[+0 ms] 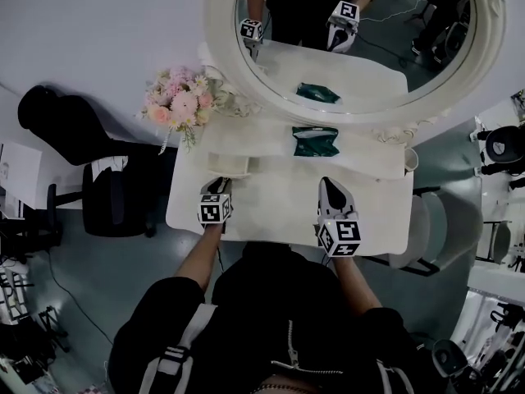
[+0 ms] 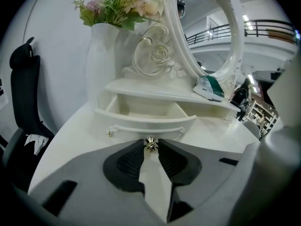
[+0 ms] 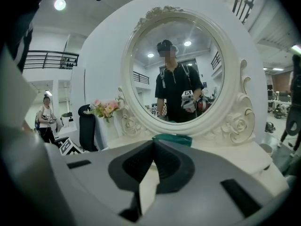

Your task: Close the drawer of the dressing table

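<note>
White dressing table (image 1: 279,202), seen from above, with a person in dark clothing standing at its near edge; a raised shelf (image 2: 155,89) runs along its back. Round mirror (image 1: 369,48) in a carved white frame stands behind that shelf; in it we see the person and both grippers reflected. Black office chair (image 1: 115,199) stands on the floor just left of the table. White vase (image 2: 101,65) of pink and cream flowers (image 1: 182,101) stands at the back left corner, beside the mirror frame.

Drawer (image 2: 146,119), the object of the task, sits under the left part of the shelf; we find it pulled out towards the person, its inside showing and its curved front well forward of the shelf edge. Green packet (image 1: 315,141) lies on the shelf in front of the mirror, to the right of the drawer.

Left gripper (image 2: 150,147) points down at the drawer front; we read its jaws as closed on the drawer's small metal knob (image 2: 150,144), the two tips touching it from either side. Right gripper (image 3: 151,144) is held above the right half of the table top, facing the mirror and well apart from the drawer; its tips meet and we see nothing between them.
</note>
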{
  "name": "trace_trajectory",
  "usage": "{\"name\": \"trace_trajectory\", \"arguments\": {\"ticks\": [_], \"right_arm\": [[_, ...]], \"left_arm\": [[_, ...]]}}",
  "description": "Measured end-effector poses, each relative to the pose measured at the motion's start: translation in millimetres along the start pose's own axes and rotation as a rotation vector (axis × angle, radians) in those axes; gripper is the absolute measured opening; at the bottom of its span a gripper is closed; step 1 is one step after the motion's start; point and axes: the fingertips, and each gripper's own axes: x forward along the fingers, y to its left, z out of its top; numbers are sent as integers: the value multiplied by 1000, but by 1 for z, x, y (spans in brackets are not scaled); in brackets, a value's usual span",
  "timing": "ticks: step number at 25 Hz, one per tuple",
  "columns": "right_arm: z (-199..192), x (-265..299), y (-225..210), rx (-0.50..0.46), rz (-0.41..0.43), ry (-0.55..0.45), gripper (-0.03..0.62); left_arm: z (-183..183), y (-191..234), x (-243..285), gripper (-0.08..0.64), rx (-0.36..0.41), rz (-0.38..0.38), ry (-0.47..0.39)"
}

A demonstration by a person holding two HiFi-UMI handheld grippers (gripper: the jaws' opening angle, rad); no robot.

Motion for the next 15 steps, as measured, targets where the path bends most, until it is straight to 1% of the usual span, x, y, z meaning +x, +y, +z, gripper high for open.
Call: {"name": "trace_trajectory", "arguments": {"ticks": [1, 9, 15], "right_arm": [[0, 0, -1, 1, -3, -1, 0], [-1, -2, -2, 7, -10, -2, 0], [1, -3, -5, 13, -16, -11, 0]], "left_arm": [[0, -2, 0, 97, 7, 1, -1], [2, -2, -1, 95, 19, 12, -4], [20, -5, -10, 94, 27, 31, -64]]}}
